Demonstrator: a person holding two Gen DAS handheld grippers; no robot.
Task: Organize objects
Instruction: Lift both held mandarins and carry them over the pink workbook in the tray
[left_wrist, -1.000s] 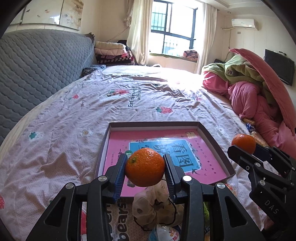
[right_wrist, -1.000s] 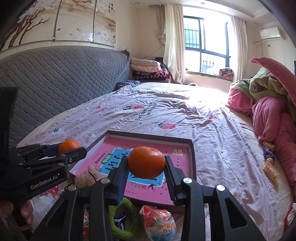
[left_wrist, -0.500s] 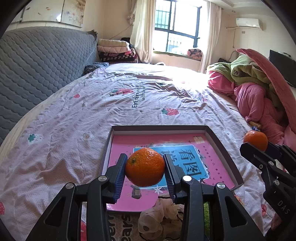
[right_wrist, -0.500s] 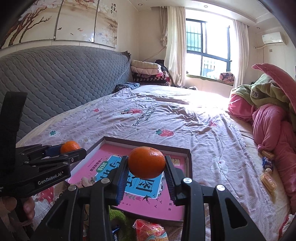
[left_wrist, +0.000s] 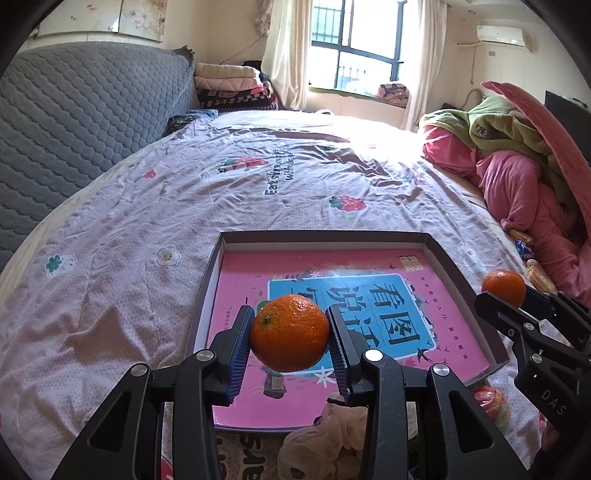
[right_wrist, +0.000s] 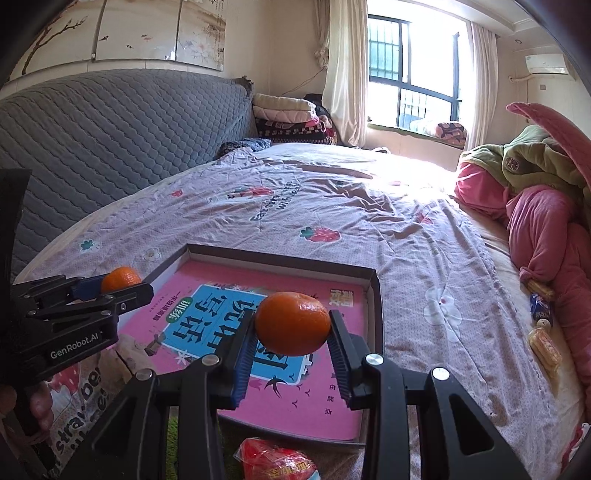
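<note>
- Two oranges in play, one per gripper. We see the left gripper (left_wrist: 290, 341) clenched on the first orange (left_wrist: 290, 332), both blue ribbed pads pressed to its sides, fruit held clear above the tray (left_wrist: 325, 237).
- The right gripper (right_wrist: 293, 341) likewise grasps the second orange (right_wrist: 293, 323), pads tight on either flank — also in the air over the tray's pink floor.
- Tray: a shallow dark-rimmed box lying flat on the bedsheet (left_wrist: 129, 229), lined with a pink sheet bearing a blue panel with large printed characters.
- From the left wrist view, the right gripper appears at the right edge, just past the tray's right rim; from the right wrist view, the left gripper sits at the left edge, near the tray's left rim, with part of a hand (right_wrist: 35, 406) below it.
- Near the tray's front edge: a cream fabric scrunchie (left_wrist: 325, 439) and a red wrapped snack (right_wrist: 277, 459), both on the sheet.
- Further off — small wrapped snacks (right_wrist: 545, 343) lie along the right side of the bed beside a heap of pink and green bedding (right_wrist: 546, 206).
- A grey quilted headboard (left_wrist: 74, 122) runs along the left; folded blankets (left_wrist: 232, 86) are stacked near the window.
</note>
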